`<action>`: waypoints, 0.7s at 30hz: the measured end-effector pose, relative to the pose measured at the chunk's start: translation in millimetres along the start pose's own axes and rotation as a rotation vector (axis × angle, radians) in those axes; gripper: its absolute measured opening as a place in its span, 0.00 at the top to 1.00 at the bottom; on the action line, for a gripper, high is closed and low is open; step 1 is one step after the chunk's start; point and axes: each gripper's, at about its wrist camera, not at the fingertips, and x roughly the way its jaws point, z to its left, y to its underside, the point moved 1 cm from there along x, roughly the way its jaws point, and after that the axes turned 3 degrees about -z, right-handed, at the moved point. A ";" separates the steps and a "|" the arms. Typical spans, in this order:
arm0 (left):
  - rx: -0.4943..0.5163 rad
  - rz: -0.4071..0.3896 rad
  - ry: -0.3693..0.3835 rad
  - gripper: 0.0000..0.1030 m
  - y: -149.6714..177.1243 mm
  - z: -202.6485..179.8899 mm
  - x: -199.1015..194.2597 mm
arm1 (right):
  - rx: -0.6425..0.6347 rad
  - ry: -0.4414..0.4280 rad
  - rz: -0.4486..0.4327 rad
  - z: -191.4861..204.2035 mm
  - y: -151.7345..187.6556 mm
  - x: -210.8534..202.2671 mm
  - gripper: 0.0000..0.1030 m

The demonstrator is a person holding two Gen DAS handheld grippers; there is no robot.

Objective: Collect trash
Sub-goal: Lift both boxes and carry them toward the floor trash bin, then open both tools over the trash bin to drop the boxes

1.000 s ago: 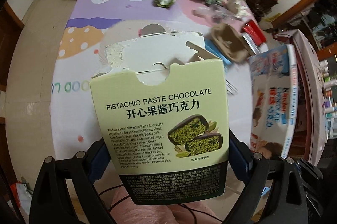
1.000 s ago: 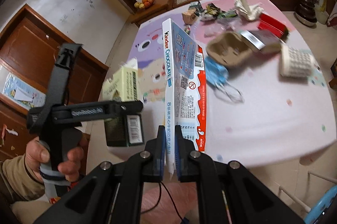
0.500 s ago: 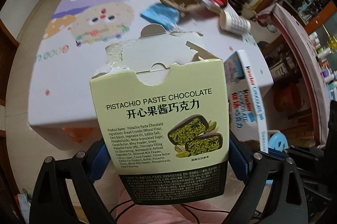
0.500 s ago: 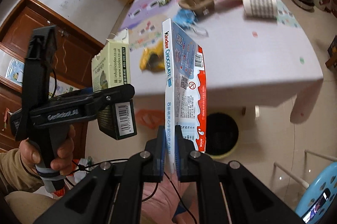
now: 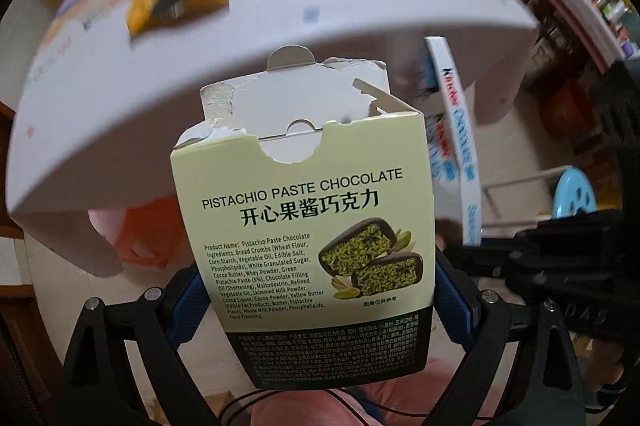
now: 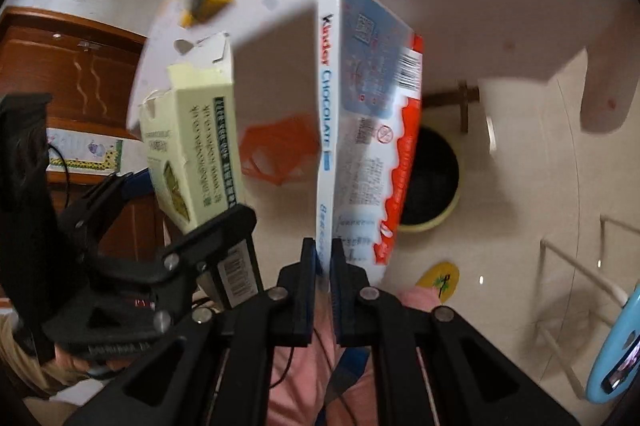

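My right tongs (image 6: 323, 258) pinch only the bottom edge of the flat Kinder box (image 6: 360, 130), and my left tongs (image 5: 316, 290) clamp the torn pistachio carton (image 5: 304, 214), so with the bin (image 6: 432, 178) ahead of the right tongs, either release could miss it onto the floor.

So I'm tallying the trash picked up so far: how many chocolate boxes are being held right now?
2. The pistachio paste chocolate box is clamped in the left gripper; the Kinder chocolate box is pinched in the right gripper. Both hang off the table, near the floor bin.
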 end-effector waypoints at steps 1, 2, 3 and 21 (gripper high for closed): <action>-0.001 0.013 0.003 0.09 4.7 2.3 9.7 | 0.014 -0.001 0.010 -5.1 0.8 10.6 0.94; 0.002 0.024 0.003 0.09 8.3 4.0 18.3 | 0.023 0.002 0.018 -7.8 1.0 16.6 0.94; 0.006 0.036 0.000 0.09 11.3 5.2 26.3 | 0.037 0.000 0.032 -12.2 1.8 26.6 0.94; 0.106 0.188 -0.020 0.08 12.8 10.2 203.5 | 0.388 0.020 0.283 -119.3 -0.3 194.8 0.90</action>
